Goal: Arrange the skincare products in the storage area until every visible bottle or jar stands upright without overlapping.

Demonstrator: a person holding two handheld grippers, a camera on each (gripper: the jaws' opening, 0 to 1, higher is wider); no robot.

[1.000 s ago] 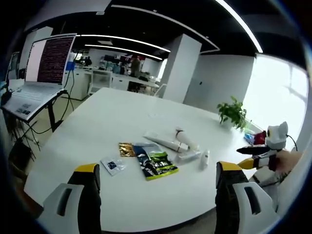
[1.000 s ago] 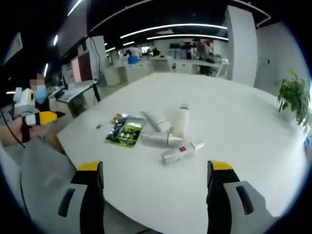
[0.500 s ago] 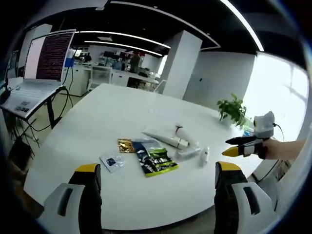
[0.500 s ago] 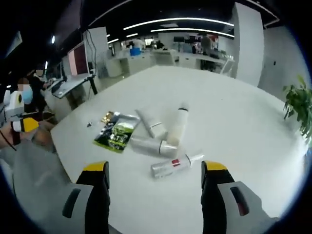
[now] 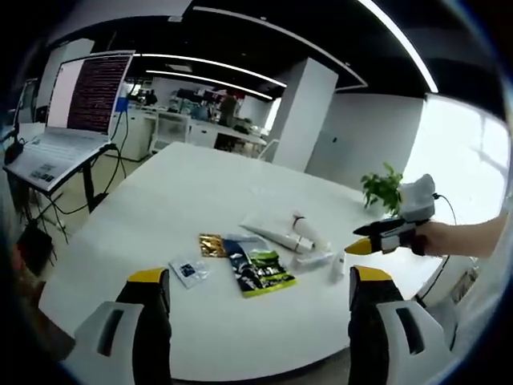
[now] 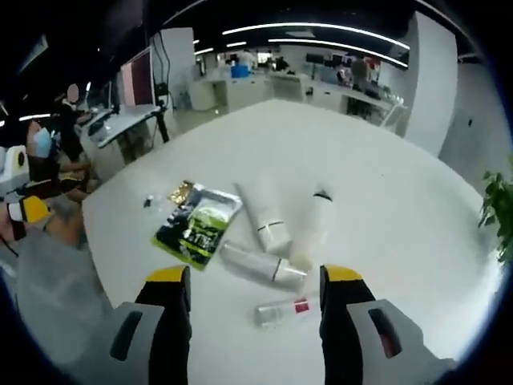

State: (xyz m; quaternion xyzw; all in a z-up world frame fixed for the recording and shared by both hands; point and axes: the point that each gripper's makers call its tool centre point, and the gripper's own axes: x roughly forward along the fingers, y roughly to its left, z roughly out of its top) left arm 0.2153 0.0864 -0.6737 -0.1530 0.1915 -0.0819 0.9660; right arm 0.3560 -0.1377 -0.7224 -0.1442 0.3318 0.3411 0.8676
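Note:
Several white skincare items lie on their sides mid-table: a long tube, a dark-capped bottle, a silvery tube and a small red-labelled bottle. In the left gripper view the same tube, bottle and small bottle lie together. My right gripper hovers open just above the silvery tube, holding nothing. It enters the left gripper view as the right gripper, close beside the small bottle. My left gripper stands open and empty, back at the table's near edge.
A green-black packet, a gold sachet and a small clear sachet lie flat left of the tubes. A laptop on a stand is off the table's left. A potted plant stands at the far right. A person sits beyond the table.
My right gripper has moved forward and down over the table, close above the lying tubes. The left gripper has hardly shifted. No product has moved.

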